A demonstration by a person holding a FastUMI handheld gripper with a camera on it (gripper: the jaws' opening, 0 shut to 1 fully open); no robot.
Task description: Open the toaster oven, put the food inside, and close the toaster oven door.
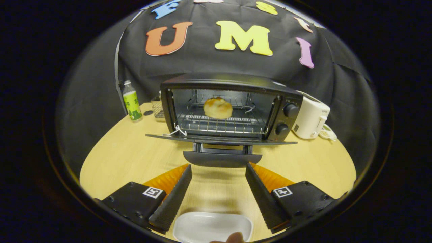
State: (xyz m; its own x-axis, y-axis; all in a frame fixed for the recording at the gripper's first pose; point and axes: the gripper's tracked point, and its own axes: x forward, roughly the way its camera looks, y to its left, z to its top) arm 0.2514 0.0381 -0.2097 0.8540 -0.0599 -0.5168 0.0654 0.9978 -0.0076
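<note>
Claw wide open, nothing held, fingers just short of the handle | oven door down flat | bun on the rack inside | white dish between the fingers

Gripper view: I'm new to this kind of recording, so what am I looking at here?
The camera rides on hand-held tongs and looks forward along their two black fingers, which stand open with nothing between them. Beyond them, on a wooden table, sits a toaster oven with its door folded down. A bread roll lies on the rack inside. Between the fingers, closer to the camera, is a white dish. A green-labelled bottle stands beside the oven on one side, a white appliance on the other.
</note>
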